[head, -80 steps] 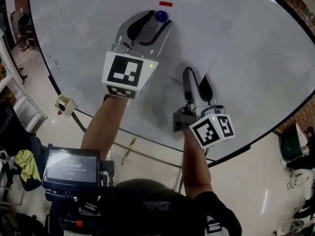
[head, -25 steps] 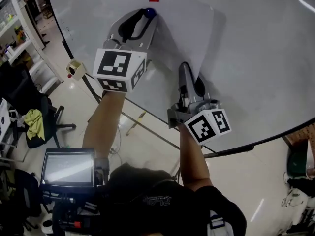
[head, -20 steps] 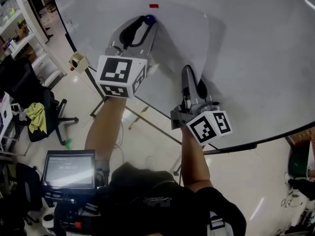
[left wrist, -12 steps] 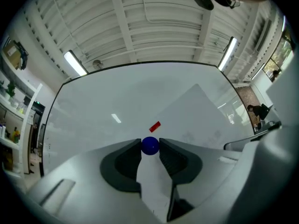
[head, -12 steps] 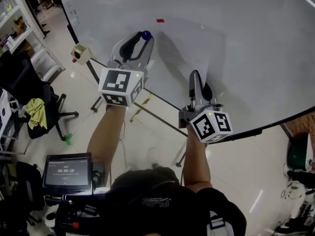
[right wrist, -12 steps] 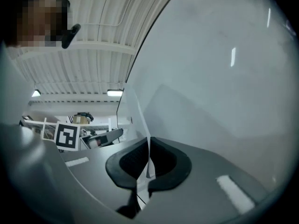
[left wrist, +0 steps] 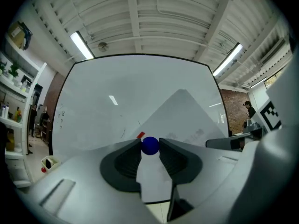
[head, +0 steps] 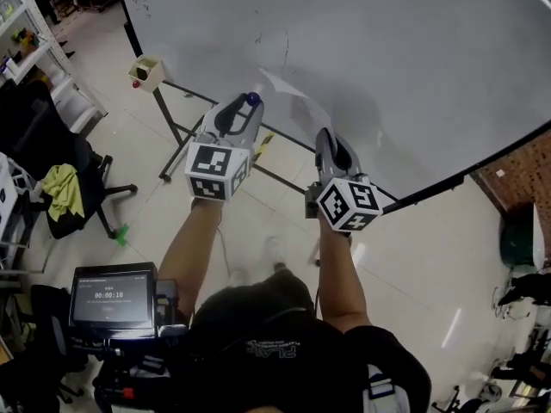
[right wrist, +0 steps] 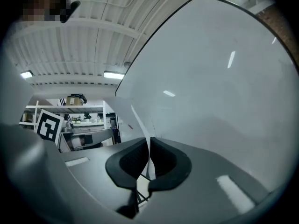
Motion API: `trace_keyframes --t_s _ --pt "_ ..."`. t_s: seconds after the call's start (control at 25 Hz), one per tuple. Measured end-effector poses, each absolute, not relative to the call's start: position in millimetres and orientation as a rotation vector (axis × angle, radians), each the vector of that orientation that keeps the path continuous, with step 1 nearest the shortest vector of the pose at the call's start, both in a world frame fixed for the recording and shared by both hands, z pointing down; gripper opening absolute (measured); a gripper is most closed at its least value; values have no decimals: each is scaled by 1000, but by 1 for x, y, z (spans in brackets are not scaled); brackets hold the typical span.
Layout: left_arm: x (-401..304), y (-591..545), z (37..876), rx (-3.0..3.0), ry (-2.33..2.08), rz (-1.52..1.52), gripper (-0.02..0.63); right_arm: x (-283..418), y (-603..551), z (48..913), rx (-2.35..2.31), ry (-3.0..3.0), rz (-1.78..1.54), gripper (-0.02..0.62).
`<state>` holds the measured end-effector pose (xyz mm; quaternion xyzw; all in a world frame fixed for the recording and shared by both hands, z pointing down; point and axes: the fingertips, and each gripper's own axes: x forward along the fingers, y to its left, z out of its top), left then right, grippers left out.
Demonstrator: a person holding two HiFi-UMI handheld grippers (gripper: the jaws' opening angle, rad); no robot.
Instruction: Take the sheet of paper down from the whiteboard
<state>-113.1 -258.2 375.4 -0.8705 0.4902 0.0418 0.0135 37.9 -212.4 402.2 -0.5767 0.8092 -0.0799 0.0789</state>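
In the head view, your left gripper [head: 246,107] and right gripper [head: 325,138] sit side by side in front of the lower edge of the large white whiteboard [head: 413,58]. The white sheet of paper [head: 280,89] stands between them, casting a shadow on the board.

In the left gripper view, your 2 jaws are clamped on a small round blue magnet [left wrist: 150,145]. Beyond it the sheet [left wrist: 182,113] shows as a pale triangle in front of the board [left wrist: 103,106]. A small red rectangle [left wrist: 140,135] lies just above the left jaw; you cannot tell whether it is on the paper or the board.

In the right gripper view, your jaws [right wrist: 149,144] are pressed together on the thin edge of the sheet [right wrist: 135,120], which rises leftward from them beside the board [right wrist: 224,106].
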Motion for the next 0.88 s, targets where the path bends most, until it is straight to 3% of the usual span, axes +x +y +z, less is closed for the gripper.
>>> trace_keyframes --t_s 0.44,0.88 --pt "-98 -233 439 -2787 1536 67 123 51 -189 453 -1826 2437 -323 14" --pt "-125 -237 441 -2727 1601 78 123 66 -182 475 -1903 2449 -322 14"
